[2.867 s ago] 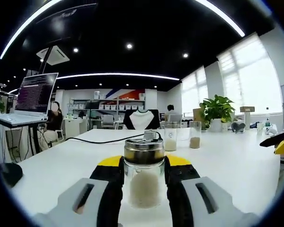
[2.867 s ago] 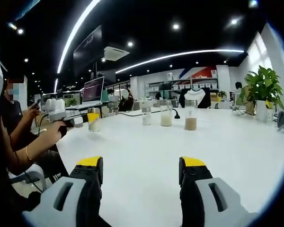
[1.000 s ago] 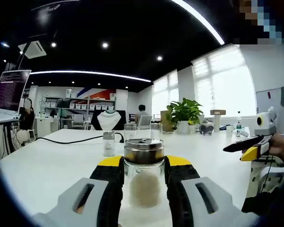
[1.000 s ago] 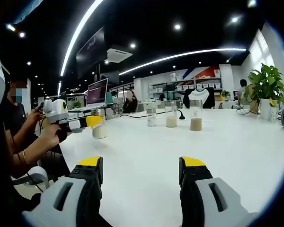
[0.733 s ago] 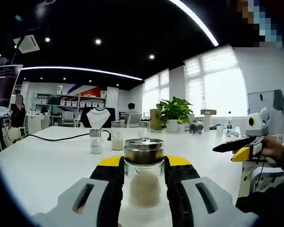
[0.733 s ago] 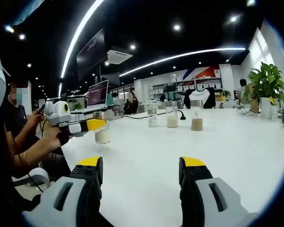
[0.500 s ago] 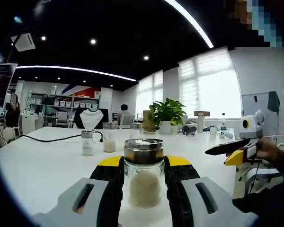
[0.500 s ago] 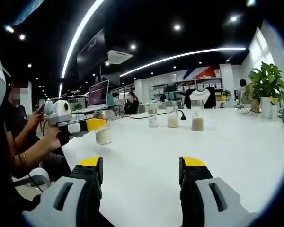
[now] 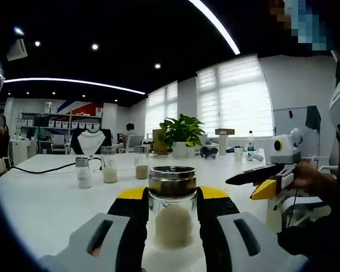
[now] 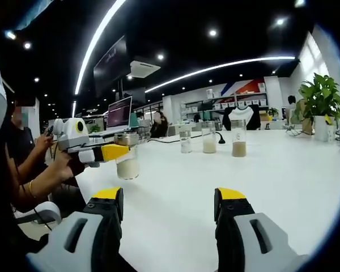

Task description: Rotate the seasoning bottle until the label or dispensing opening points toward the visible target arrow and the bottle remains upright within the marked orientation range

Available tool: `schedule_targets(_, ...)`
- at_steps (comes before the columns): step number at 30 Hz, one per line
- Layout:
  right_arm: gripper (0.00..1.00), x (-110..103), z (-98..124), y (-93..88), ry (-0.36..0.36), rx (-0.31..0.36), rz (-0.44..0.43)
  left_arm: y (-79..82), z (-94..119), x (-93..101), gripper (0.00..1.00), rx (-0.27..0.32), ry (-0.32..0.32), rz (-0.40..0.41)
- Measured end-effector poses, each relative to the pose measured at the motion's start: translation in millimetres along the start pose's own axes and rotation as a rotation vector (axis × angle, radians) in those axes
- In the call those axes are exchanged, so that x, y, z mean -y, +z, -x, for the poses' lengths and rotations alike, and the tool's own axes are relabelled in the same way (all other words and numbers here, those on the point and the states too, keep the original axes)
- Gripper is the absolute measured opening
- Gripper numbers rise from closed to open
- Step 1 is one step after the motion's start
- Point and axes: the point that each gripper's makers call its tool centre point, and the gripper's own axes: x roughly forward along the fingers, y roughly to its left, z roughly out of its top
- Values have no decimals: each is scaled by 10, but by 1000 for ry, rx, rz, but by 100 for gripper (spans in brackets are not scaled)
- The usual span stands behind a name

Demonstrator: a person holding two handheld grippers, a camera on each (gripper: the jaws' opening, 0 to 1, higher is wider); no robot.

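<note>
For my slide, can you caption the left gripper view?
Left gripper shut on a clear glass seasoning bottle with a steel lid, above a white table.

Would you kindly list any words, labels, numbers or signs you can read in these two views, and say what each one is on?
No text can be read.
Seasoning bottle in the left gripper: glass and metal lid, no label legible.
Laptop screen: lines of text, too small to read.
Three jars on the white table: no readable label.
No target arrow is visible.
</note>
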Motion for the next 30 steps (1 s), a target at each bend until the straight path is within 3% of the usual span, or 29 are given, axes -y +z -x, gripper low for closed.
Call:
schedule_targets(19, 65, -56, -27, 8, 43, 3, -15, 97, -168, 396, 35, 21, -208, 30)
schedule_targets(30, 70, -117, -55, 58, 73, 10, 1, 114, -230, 458, 35, 19, -243, 38)
